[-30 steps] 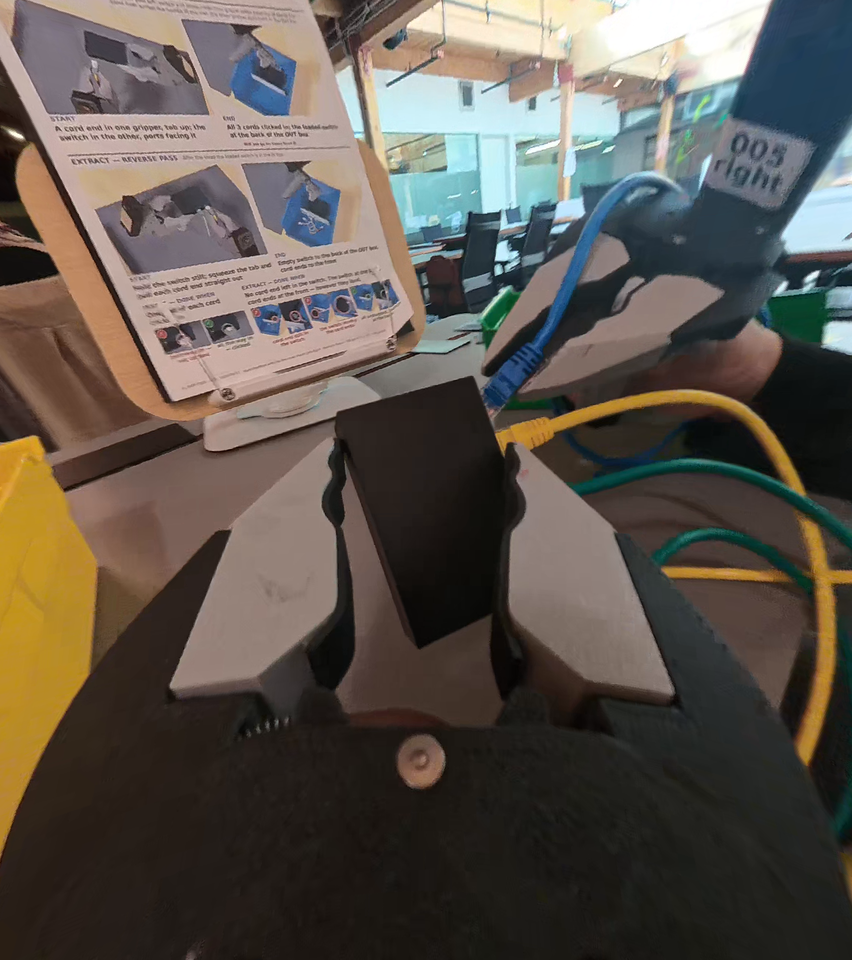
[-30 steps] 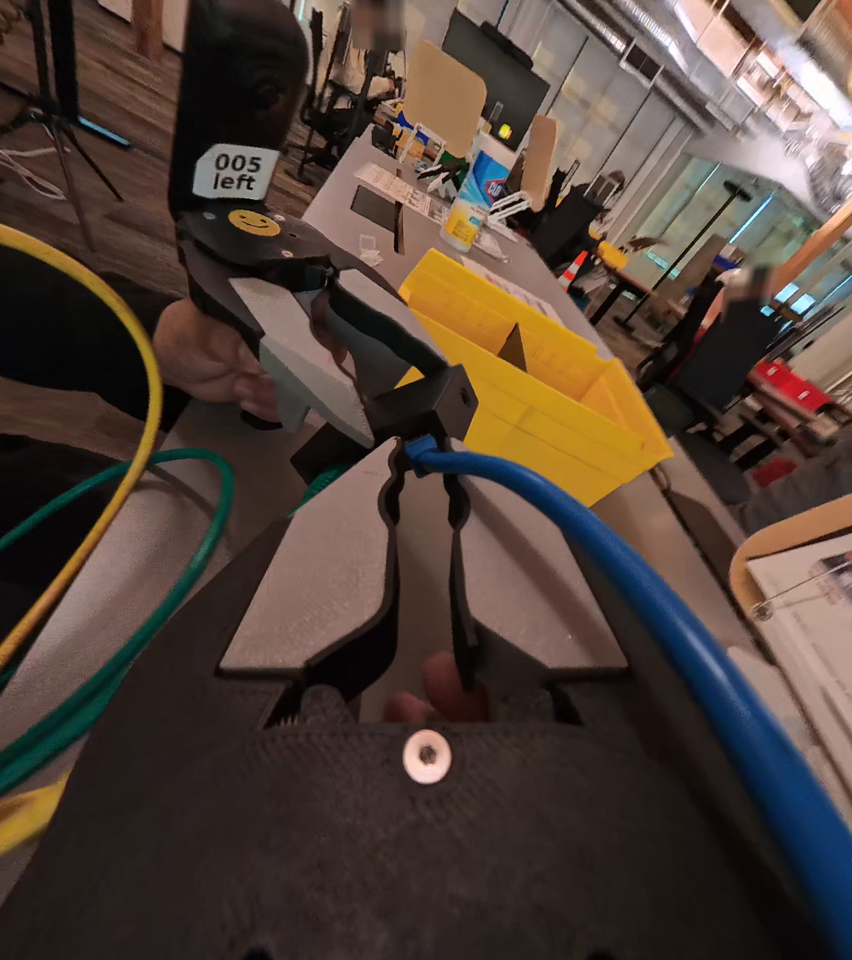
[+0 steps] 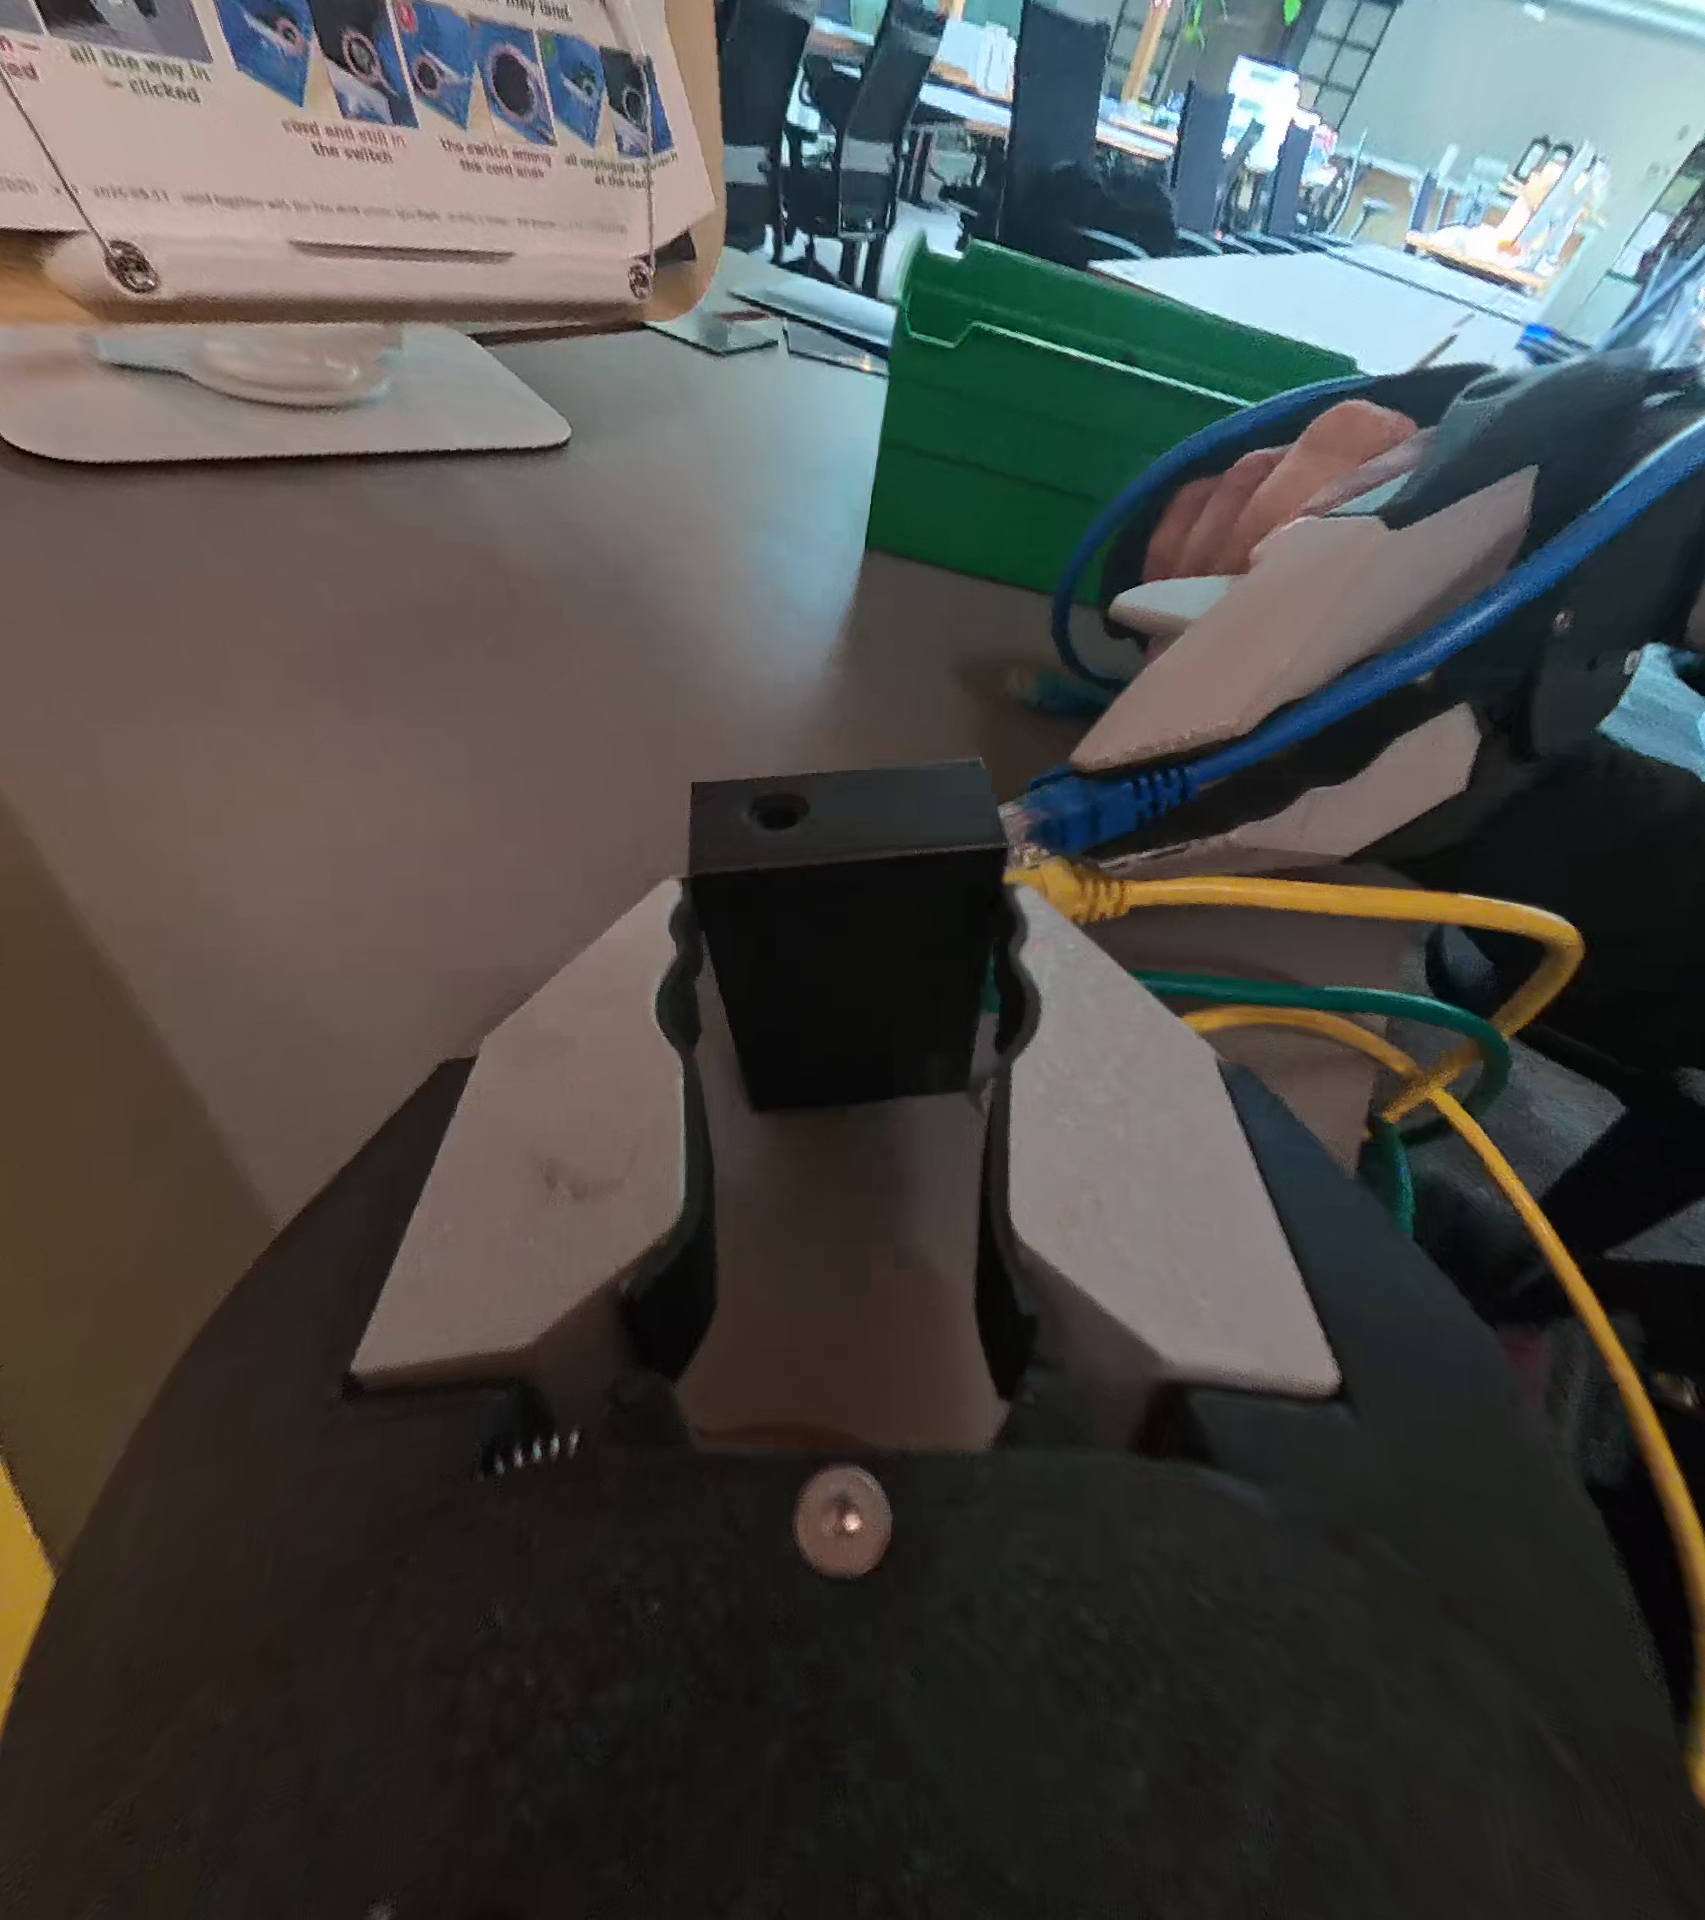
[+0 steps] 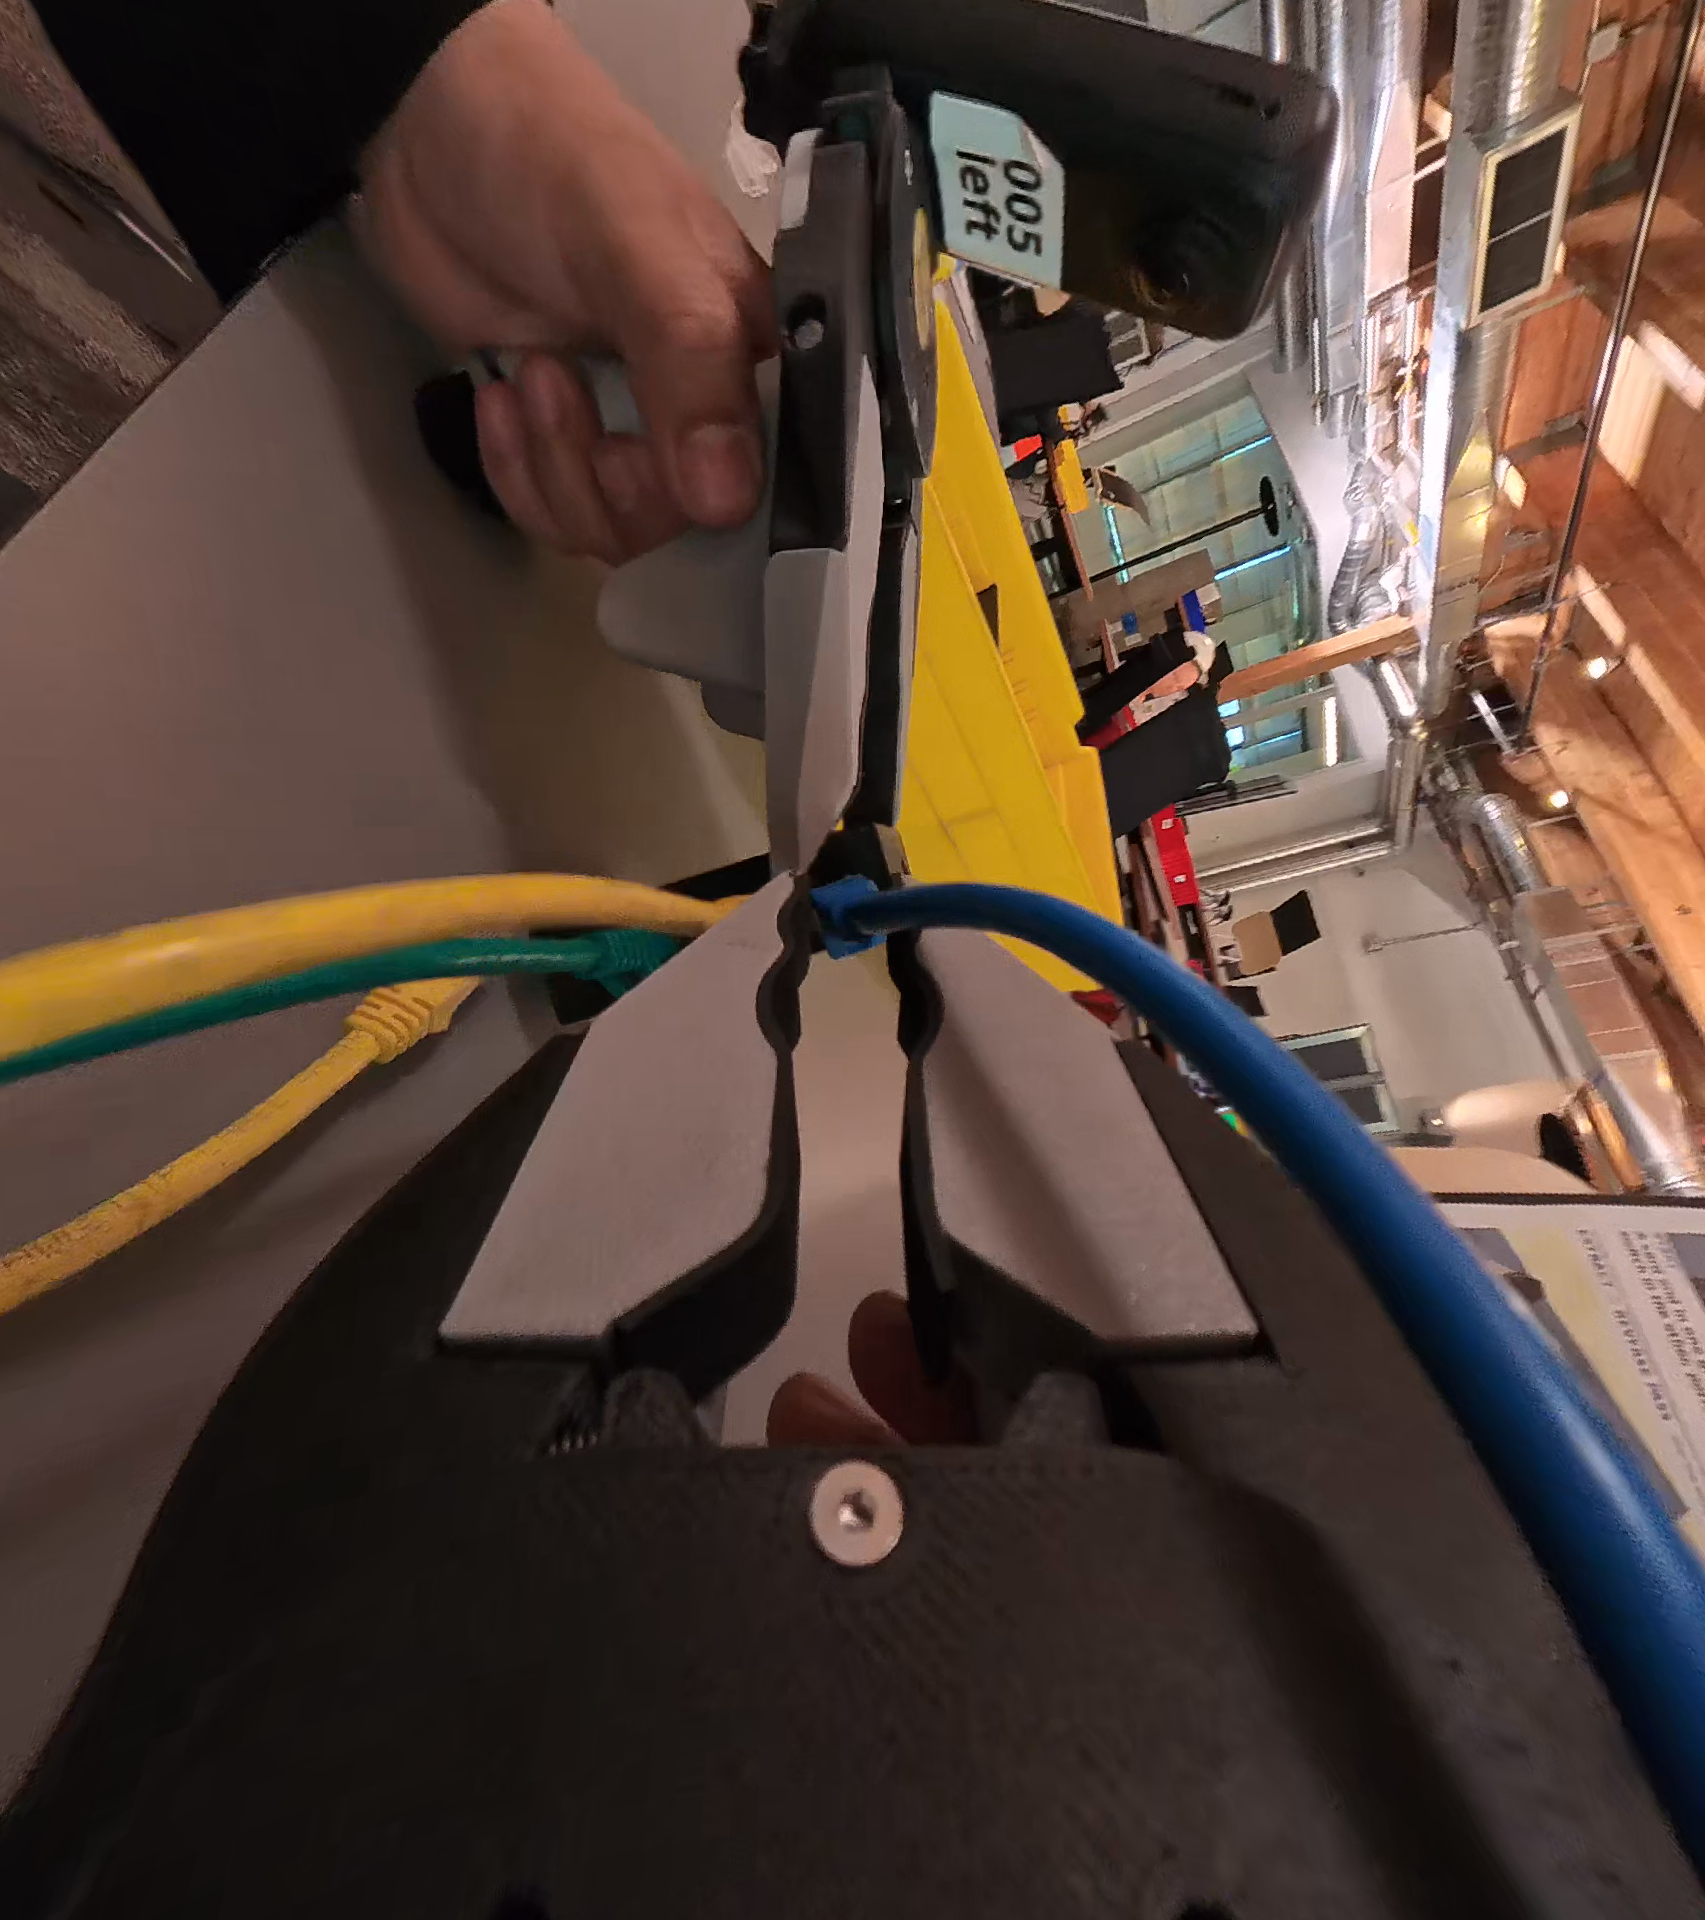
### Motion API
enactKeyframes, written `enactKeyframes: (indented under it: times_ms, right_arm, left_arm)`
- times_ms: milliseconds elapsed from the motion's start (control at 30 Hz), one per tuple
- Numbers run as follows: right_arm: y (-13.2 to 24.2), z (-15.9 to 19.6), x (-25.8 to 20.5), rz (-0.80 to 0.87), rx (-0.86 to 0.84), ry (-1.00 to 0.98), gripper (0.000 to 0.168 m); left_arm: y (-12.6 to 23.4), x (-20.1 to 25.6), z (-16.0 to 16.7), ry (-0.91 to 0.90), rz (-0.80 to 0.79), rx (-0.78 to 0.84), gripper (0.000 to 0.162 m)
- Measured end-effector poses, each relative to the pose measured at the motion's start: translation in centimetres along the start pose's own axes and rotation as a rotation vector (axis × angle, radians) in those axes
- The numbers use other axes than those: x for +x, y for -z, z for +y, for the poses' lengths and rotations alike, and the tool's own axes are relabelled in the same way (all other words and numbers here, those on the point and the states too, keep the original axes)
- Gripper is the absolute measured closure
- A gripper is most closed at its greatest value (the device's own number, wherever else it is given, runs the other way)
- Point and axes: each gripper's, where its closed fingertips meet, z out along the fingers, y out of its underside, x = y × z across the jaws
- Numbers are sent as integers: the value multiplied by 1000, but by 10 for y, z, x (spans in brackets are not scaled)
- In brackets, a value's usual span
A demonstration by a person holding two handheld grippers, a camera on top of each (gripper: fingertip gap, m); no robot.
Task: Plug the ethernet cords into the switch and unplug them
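My right gripper [image 4: 843, 920] pinches the blue cord's plug [image 4: 846, 914] at its fingertips, touching the black switch [image 4: 863, 854] just ahead, held by the left gripper [image 4: 853, 831]. Yellow cord [image 4: 256, 930] and green cord [image 4: 308, 987] run off to my left; a yellow bin [image 4: 983, 727] sits beyond.

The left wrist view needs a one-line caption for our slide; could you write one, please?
Left gripper holds the black switch while the right gripper brings the blue cord's plug to its side.
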Motion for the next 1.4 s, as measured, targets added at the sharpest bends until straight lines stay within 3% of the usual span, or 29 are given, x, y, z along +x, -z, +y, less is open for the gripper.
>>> enactKeyframes:
  times_ms: [367, 733, 900, 967, 1033, 1400]
  right_arm:
    - [-2, 0, -1, 2, 37, -53, 157]
    - [-6, 10, 0, -102, 2, -486, 157]
    - [-8, 7, -2, -126, 5, -702, 143]
    - [-11, 13, 0, -53, -36, -672, 157]
    - [-10, 14, 1, -19, -54, -631, 158]
    - [-11, 21, -9, -13, -119, -762, 152]
  left_arm:
    - [1, -2, 5, 69, 73, -35, 107]
    - [-1, -9, 6, -71, -138, -40, 108]
    - [-3, -10, 5, -50, -191, -30, 107]
    - [-3, -10, 5, -51, -199, -29, 108]
    - [-3, -11, 4, -45, -210, -25, 108]
    - [-2, -12, 4, -46, -228, -22, 107]
